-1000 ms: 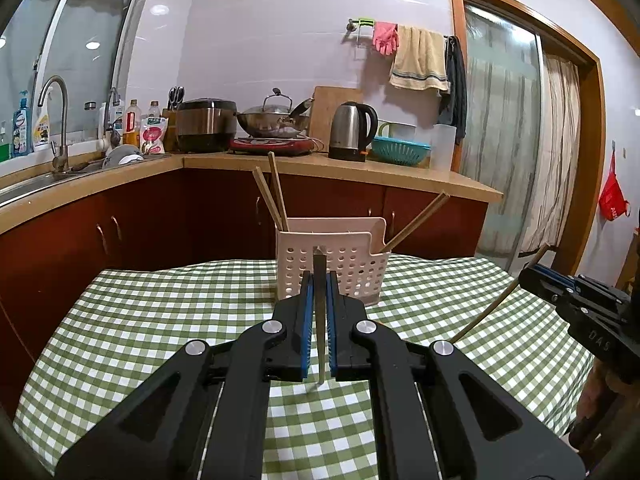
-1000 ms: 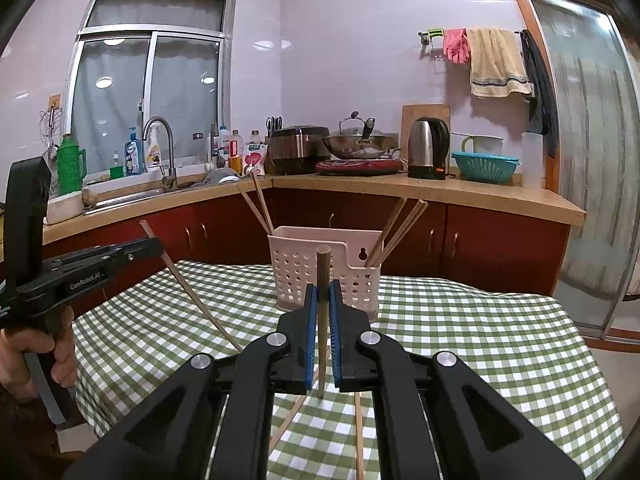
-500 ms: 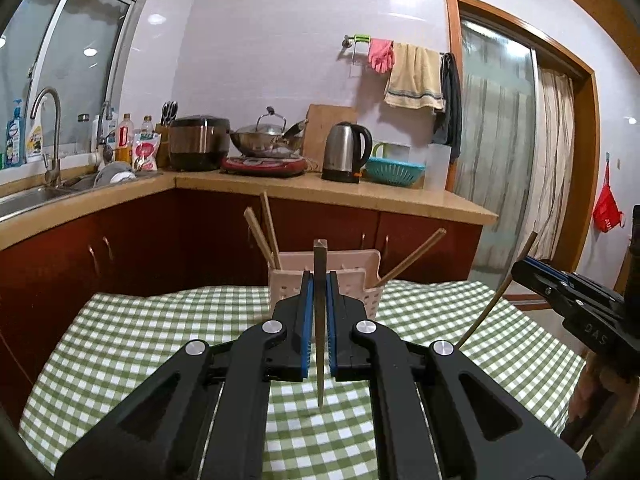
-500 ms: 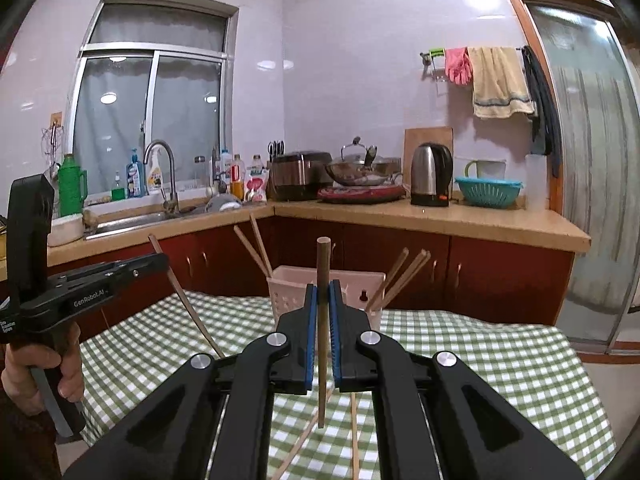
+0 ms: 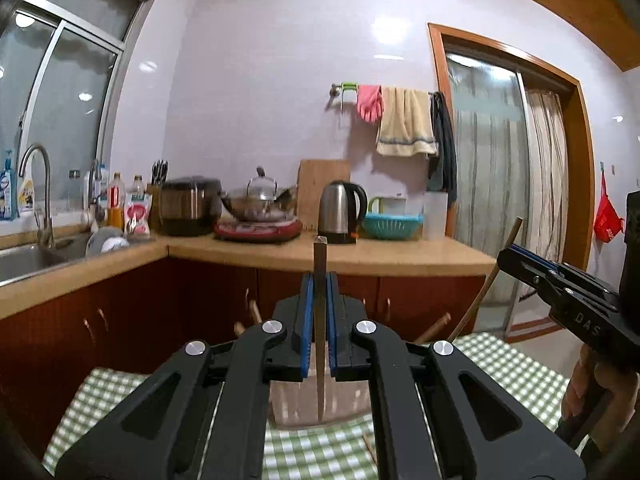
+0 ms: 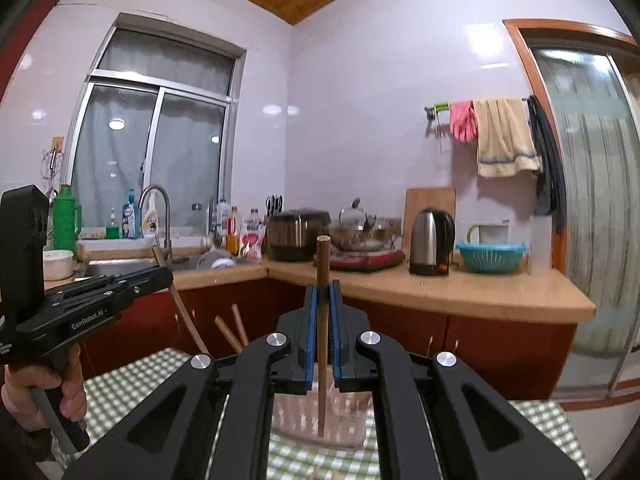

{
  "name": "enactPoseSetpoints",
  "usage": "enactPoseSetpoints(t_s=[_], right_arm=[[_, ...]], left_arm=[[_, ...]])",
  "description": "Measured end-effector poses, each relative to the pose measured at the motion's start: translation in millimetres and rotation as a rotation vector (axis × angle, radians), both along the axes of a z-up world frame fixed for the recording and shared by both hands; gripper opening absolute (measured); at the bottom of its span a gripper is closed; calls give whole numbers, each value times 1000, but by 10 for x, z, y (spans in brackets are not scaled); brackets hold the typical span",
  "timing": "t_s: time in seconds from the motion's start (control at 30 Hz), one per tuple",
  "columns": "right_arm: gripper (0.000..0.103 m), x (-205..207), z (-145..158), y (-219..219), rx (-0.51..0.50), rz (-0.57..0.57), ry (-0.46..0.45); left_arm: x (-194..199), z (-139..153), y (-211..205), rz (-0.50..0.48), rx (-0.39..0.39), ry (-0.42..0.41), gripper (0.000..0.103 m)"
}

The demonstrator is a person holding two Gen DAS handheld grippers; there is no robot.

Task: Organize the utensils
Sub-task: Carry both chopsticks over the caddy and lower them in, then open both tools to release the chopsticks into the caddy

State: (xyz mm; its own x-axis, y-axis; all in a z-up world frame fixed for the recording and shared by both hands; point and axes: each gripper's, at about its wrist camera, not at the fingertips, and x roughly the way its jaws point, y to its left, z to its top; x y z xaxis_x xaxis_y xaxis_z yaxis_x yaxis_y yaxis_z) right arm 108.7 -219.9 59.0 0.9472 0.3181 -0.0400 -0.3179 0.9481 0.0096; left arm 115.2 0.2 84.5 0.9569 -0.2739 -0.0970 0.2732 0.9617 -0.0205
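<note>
The table (image 5: 500, 364), covered in a green checked cloth, carries the white perforated utensil basket (image 6: 344, 412), which sits directly ahead of and below both tools. Chopsticks already in the basket (image 6: 230, 330) lean out of it at its left and right sides.

The left hand-held gripper (image 5: 319, 320) is clamped on one square-ended chopstick (image 5: 320, 320), held upright with the tip hanging in front of the basket wall. The right hand-held gripper (image 6: 322, 320) is clamped on a round-ended chopstick (image 6: 322, 320), likewise upright. In each view the other tool appears at the frame edge with its stick slanting through closed jaws. At least one more stick (image 6: 316, 472) lies loose on the cloth near the basket.

Step in hand, as judged: carry both sticks over the basket and drop them in.

Procedure for a clean insert:
- Keep each stick vertical; a tilt will catch the rim.
- Bring the lower tip clearly above the rim before moving forward, since both tips appear to hang below rim level in these views.
- Aim for a free gap, away from the leaning sticks.
- Lower until the tip is well inside, then release; an early release may let the stick bounce out.
- Insert one side at a time to keep the tools apart.
</note>
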Motion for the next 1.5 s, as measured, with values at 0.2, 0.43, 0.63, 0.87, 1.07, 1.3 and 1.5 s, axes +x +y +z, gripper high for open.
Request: enactPoseSetpoints(t_s=[0.2,0.43,0.63,0.87,1.07,1.3,1.5], right_arm=[[7,337,112,39,4,-4,-45],[7,765,30,107,1,-4,-33],[7,1053,-355,140,-13,-9,58],[7,1192,-723,218,-44,-15,138],[8,1177,-781,266,-74,-29,147],[32,1030,-606,246,-75,-41,99],[36,680,-465,150,-76,-54,66]], left_arm=[[353,221,-90,13,-7,-64,7],[815,196,-130,53,-16,-77,7],[1162,-239,-151,77,8,9,7],[1386,-685,-104,87,5,106,7],[1402,-802,-108,92,25,132,13],[1254,-644,-80,94,-1,101,49],[941,-546,-67,99,-18,97,60]])
